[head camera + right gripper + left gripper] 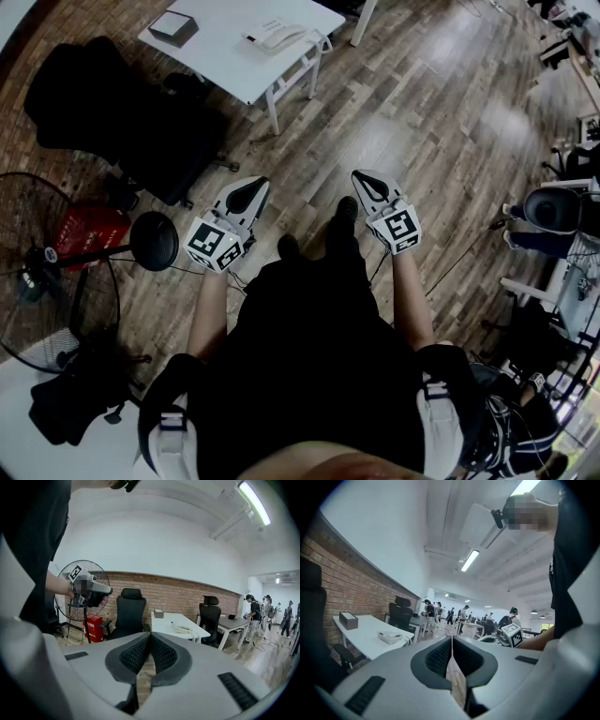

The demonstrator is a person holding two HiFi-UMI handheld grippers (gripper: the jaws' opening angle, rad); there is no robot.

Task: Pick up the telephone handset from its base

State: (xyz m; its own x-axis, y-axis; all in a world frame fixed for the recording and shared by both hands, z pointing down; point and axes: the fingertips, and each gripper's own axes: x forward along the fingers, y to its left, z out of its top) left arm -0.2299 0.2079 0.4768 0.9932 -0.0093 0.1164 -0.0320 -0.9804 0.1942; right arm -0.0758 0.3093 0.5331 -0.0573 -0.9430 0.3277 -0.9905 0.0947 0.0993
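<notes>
A white telephone (279, 37) with its handset on the base sits on a white table (225, 56) far ahead of me. It also shows small in the left gripper view as the telephone (391, 638) and in the right gripper view as the telephone (182, 629). My left gripper (251, 187) and right gripper (364, 180) hang in front of my body over the wood floor, well short of the table. Both are shut, tips touching, with nothing between them. The same shows at the left gripper (452, 641) and right gripper (150, 638).
A grey box (173, 27) lies on the table's far left. A black office chair (112, 108) stands left of the table, with a floor fan (56, 258) and a red crate (89, 232) nearer me. Other desks and people (461, 618) fill the room beyond.
</notes>
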